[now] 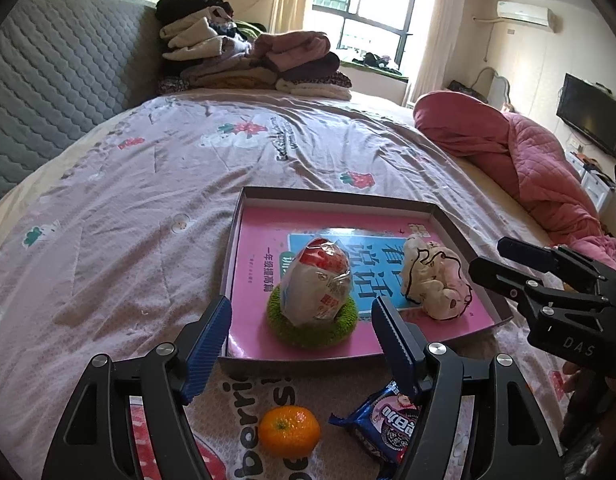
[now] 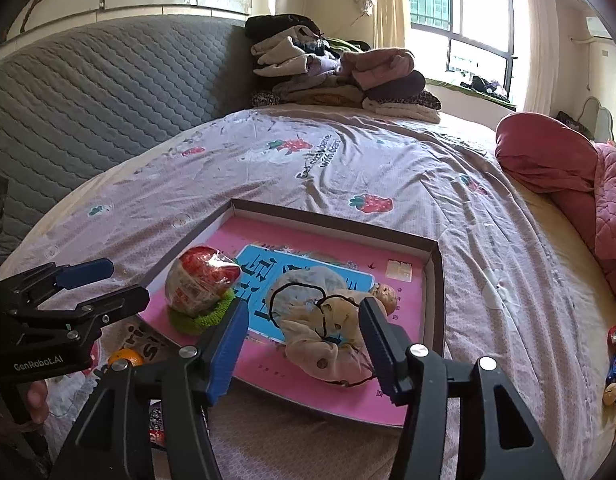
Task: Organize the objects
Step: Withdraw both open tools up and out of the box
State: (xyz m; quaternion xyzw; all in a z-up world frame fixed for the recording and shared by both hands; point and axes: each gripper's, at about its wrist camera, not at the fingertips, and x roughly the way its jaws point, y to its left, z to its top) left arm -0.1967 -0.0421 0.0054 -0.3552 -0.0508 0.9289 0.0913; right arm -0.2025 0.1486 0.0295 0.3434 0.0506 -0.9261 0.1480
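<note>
Tangerine (image 1: 288, 431) sits on bedsheet at 6 o'clock of tray (image 1: 244, 216), near cookie pack (image 1: 381, 424); prob light, soft-skinned, rolls easily; grip across its middle w/ gentle squeeze; left gripper (image 1: 302, 322) & right gripper (image 2: 304, 326) both spread, empty.

Cookie packet (image 1: 381, 424) partly behind a finger, toys (image 2: 615, 364) cut by edge

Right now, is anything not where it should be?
Yes. The orange and the blue cookie packet lie on the bed outside the tray, while the wrapped egg and soft toy are inside.
</note>
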